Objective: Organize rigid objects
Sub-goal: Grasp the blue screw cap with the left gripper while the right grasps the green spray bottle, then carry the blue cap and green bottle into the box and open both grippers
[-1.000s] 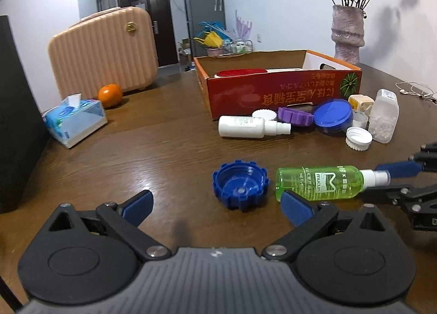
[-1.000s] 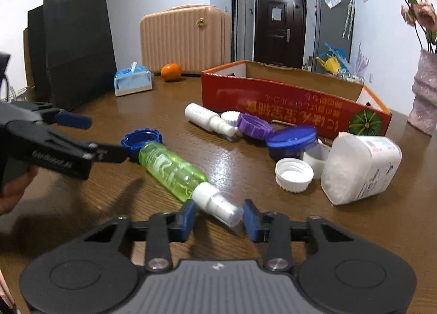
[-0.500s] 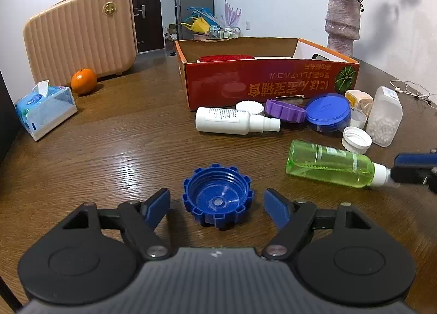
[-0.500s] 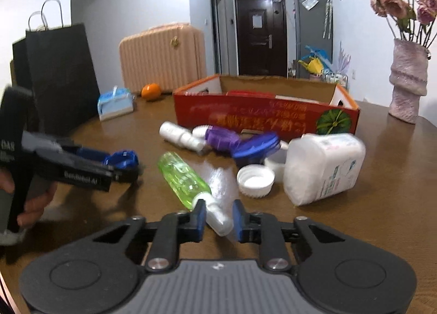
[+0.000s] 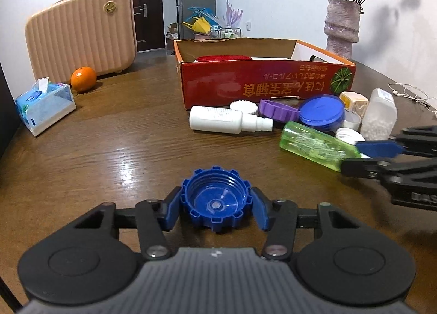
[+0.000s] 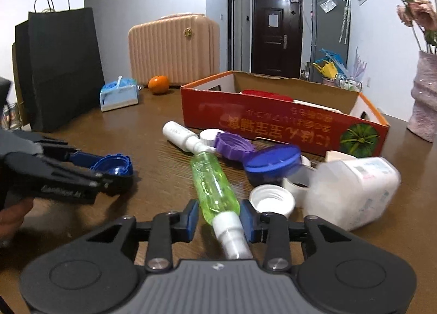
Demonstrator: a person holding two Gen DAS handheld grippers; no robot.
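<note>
The box (image 5: 267, 87) stands open-topped at the far side of the worktop (image 5: 109, 150), ahead of both claws, with loose lids and bottles scattered along its near wall.

The green bottle (image 6: 214, 185) lies on its side in front of that wall. Its long axis runs straight away from the right claw (image 6: 220, 219), body toward the box, white spray neck toward the camera. The pads flank the shoulder where body meets neck. The jaws have just been opening and a slight gap shows on each side — the bottle is between them but not clamped. A grip here should close across the axis, on the body rather than the narrow neck.

The blue cap (image 5: 215, 202) lies open side up, dead centre in the left claw (image 5: 215, 209). The jaws have just been closing, and both pads now sit against the cap's ribbed rim — a narrow grip, judged to be holding the cap. The left claw is nearer the cap; the right is nearer the bottle.
</note>
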